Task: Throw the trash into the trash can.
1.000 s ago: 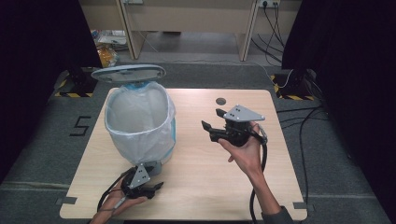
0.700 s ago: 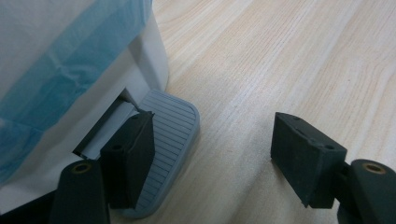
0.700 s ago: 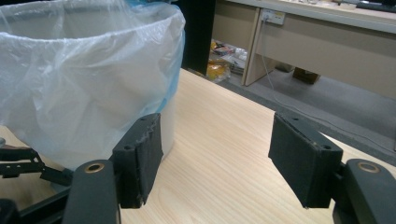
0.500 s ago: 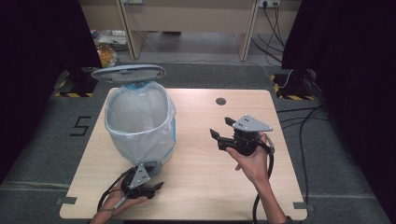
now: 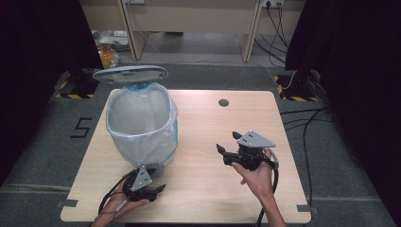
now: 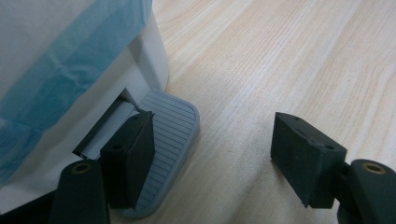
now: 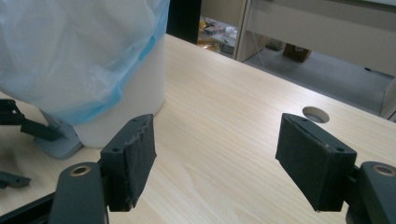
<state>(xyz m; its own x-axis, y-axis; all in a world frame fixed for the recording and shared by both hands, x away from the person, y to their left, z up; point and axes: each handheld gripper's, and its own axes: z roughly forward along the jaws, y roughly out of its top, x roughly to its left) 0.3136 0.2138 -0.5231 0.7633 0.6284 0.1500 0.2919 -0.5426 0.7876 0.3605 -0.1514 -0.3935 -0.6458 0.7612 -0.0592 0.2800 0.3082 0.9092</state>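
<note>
We see one white pedal bin point(image 5: 142, 127) on the left half of the wooden surface point(image 5: 203, 123), its grey lid point(image 5: 130, 74) raised behind it. One pale, blue-tinged bag point(image 5: 137, 113) lines the bin, folded over the rim; we see nothing inside it. One grey ribbed pedal point(image 6: 163, 140) juts from the bin's base. We count two tongs. The left tongs point(image 5: 153, 190) gape wide beside the bin's foot, one jaw over the pedal in the left gripper view. The right tongs point(image 5: 228, 147) gape wide too, holding nothing, above the surface's right half, well apart from the bin.
</note>
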